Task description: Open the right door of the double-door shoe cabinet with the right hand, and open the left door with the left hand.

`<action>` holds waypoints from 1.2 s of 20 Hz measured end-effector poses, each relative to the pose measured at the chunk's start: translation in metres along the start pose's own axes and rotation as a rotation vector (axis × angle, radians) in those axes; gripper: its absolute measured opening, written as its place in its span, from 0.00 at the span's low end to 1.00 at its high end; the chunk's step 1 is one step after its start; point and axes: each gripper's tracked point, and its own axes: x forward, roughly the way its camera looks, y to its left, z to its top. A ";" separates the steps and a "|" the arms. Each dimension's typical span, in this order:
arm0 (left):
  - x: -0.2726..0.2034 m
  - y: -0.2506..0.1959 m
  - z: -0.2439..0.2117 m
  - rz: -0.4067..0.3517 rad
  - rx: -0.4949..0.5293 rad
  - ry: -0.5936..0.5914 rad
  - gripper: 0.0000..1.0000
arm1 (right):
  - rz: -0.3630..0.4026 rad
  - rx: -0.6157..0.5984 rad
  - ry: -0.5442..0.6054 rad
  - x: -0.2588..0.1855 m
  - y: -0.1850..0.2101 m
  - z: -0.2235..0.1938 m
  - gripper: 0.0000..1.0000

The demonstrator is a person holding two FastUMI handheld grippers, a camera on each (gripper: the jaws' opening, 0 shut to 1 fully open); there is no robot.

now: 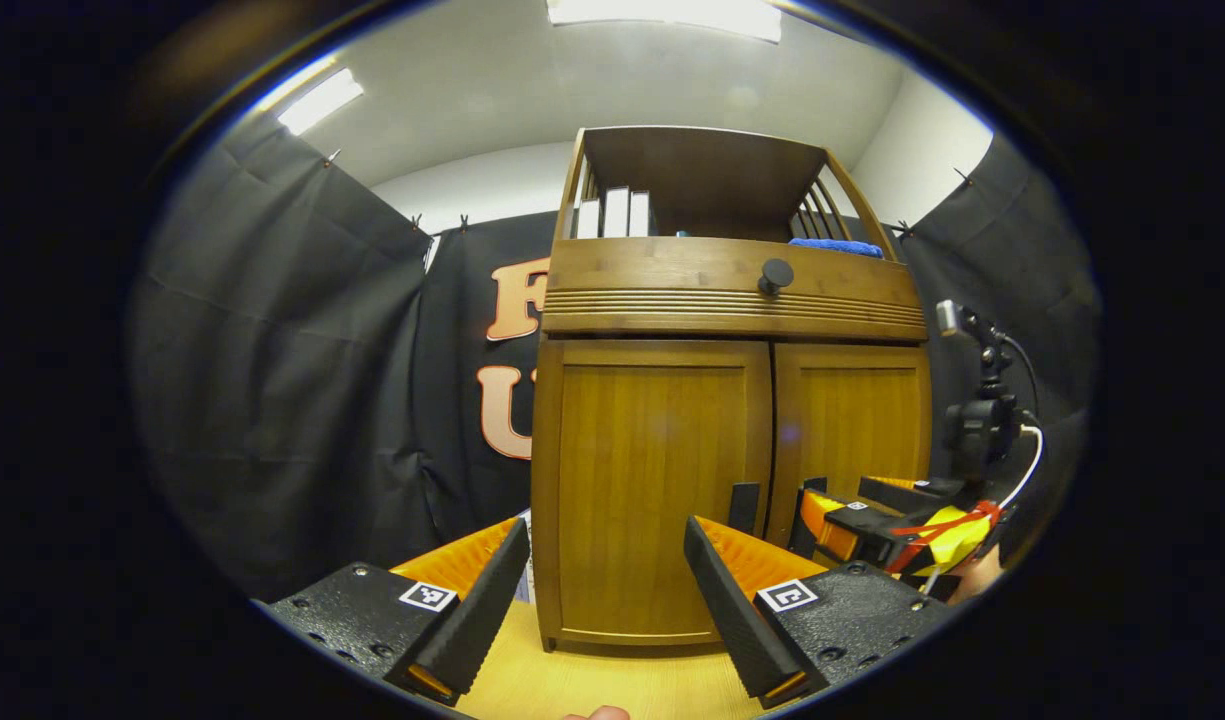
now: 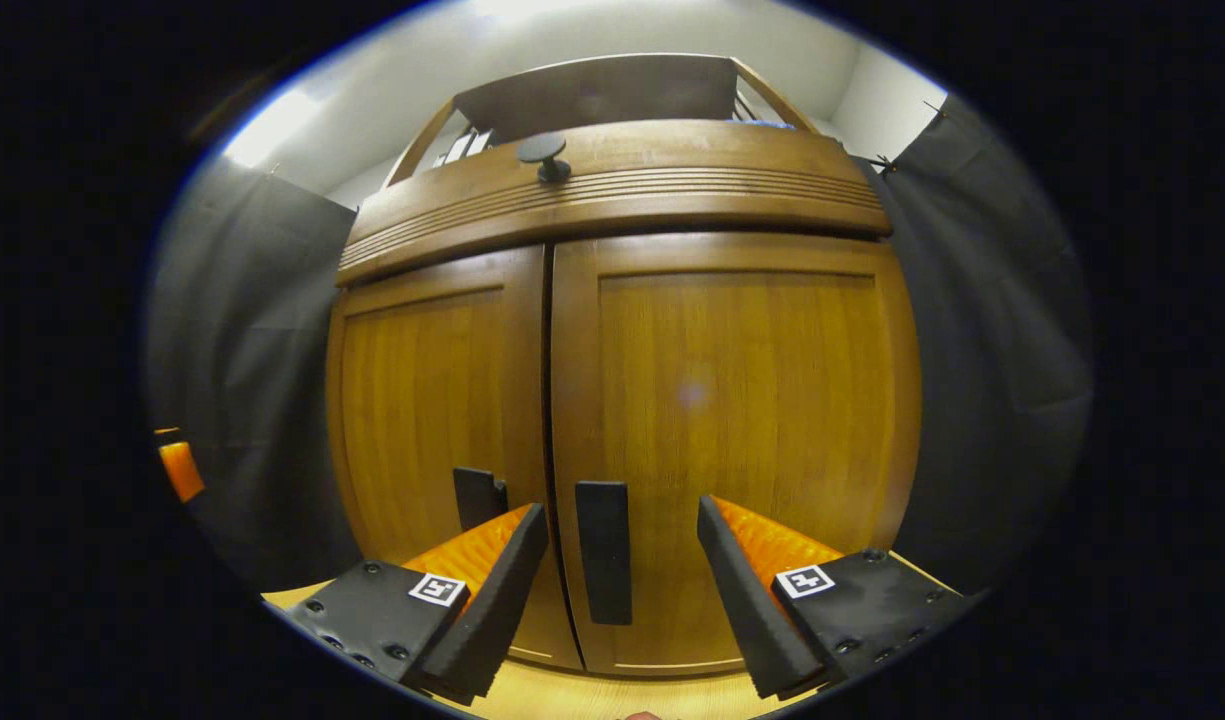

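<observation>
Black drapes behind; your right gripper (image 2: pixel 617 590) gapes around the upright right door handle (image 2: pixel 604 552) — left gripper (image 1: pixel 602 610), open, hangs back.

Black ridged fingers (image 1: pixel 477 610) with orange backs, screwed black mounts, square markers.

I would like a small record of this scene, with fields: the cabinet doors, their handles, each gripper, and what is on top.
doors: left door and right door of the shoe cabinet both closed
handles: black right handle and left handle, beside the centre seam
right gripper: open, fingers either side of the right handle, not touching it
left gripper: open, facing the left door, farther back
drawer: above the doors, round black knob
top shelf: white books, blue cloth
</observation>
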 end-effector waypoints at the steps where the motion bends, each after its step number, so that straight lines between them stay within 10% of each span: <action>1: 0.001 0.001 0.001 0.006 0.000 -0.001 0.94 | -0.005 0.001 0.003 0.008 0.001 -0.001 0.97; 14: -0.001 0.011 -0.001 0.061 -0.005 -0.030 0.91 | -0.076 0.005 0.051 0.048 -0.006 -0.024 0.97; 20: 0.000 0.012 -0.001 0.066 -0.008 -0.026 0.92 | -0.051 0.078 0.073 0.054 -0.001 -0.028 0.80; 24: 0.000 0.013 -0.001 0.077 -0.005 -0.023 0.91 | 0.002 0.109 0.091 0.052 0.010 -0.031 0.52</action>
